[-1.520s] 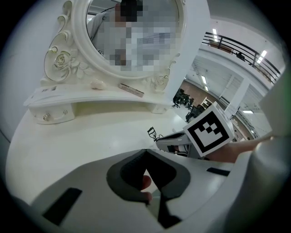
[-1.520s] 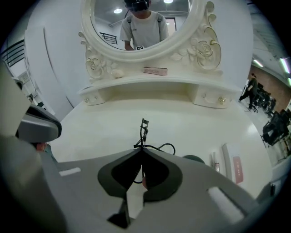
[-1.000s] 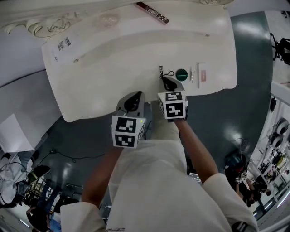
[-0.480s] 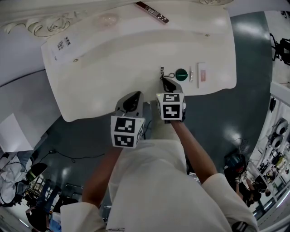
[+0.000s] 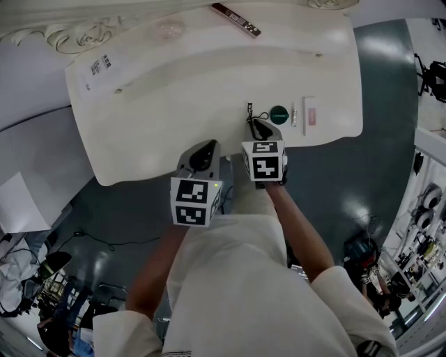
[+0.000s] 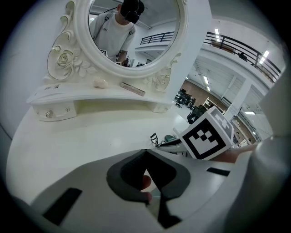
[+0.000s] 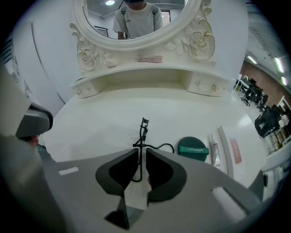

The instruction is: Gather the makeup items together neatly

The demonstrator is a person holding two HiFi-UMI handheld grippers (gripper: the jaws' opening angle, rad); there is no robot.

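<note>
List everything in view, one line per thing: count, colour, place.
dressing table: 1, white, fills the scene
mirror: 1, white carved frame, at the table's back
patterned stick: 1, dark, on the shelf under the mirror
small lump: 1, whitish, on the shelf beside the stick; unidentifiable
eyelash curler: 1, black, near the front edge
round compact: 1, green, right of the curler
tube: 1, pale, right of the compact
flat box: 1, white with pink label, rightmost
left hand-held gripper: grey, jaws together, empty
right hand-held gripper: grey, jaws just opening, curler handle between, unpinched
</note>
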